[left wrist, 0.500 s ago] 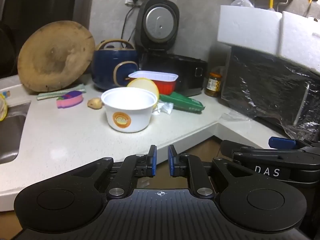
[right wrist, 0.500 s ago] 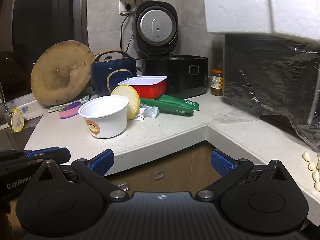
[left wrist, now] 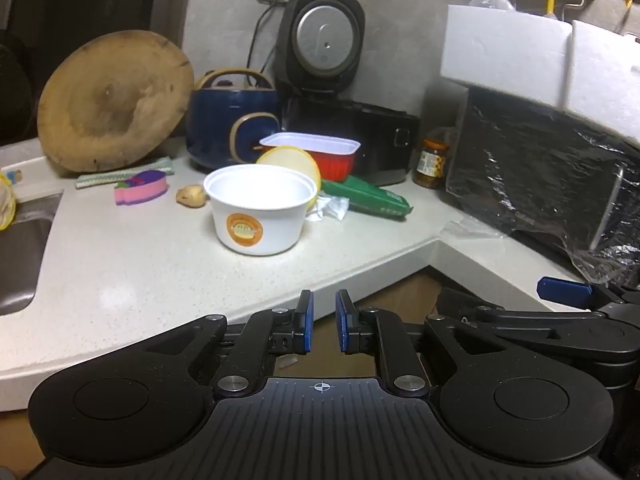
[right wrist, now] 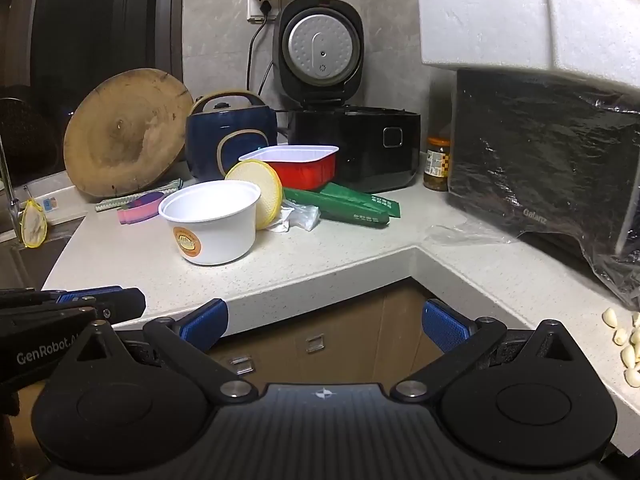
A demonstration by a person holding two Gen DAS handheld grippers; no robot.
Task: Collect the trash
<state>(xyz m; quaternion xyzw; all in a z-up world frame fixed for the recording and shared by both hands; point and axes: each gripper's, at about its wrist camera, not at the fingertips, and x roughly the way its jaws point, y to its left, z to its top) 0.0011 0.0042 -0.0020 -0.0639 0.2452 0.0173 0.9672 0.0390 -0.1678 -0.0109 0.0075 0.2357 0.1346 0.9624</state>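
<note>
Nothing appears collected yet: the disposable items all lie in one cluster on the white countertop [right wrist: 360, 264], and no bin or bag to receive them shows in either view, so the whole job seems to lie ahead. Reading that cluster from the left, the white disposable bowl [right wrist: 212, 226] with an orange sticker stands upright and empty nearest the counter edge; a yellow-rimmed round lid [right wrist: 256, 192] leans tilted against its far right side; behind the lid sits the red takeaway tray [right wrist: 298, 166] with a white inside; just right of the lid lies a crumpled clear plastic wrapper [right wrist: 298, 216], and beside it the green packets [right wrist: 352, 206] lie flat. A small brownish lump [left wrist: 191, 196] left of the bowl may be ginger or a potato, too blurred to call trash or food. The pink sponge [left wrist: 140, 188], wooden chopping board [left wrist: 116, 102], blue pot [left wrist: 236, 120] and open rice cooker [right wrist: 340, 120] look like things that stay. The left gripper [left wrist: 323, 322] is held level before the counter edge, below it, aimed at the bowl, its blue pads nearly together with a narrow gap and nothing between them. The right gripper [right wrist: 324, 326] hangs alongside, to its right, pointing into the counter's inner corner, jaws spread wide and empty, well short of any item.
</note>
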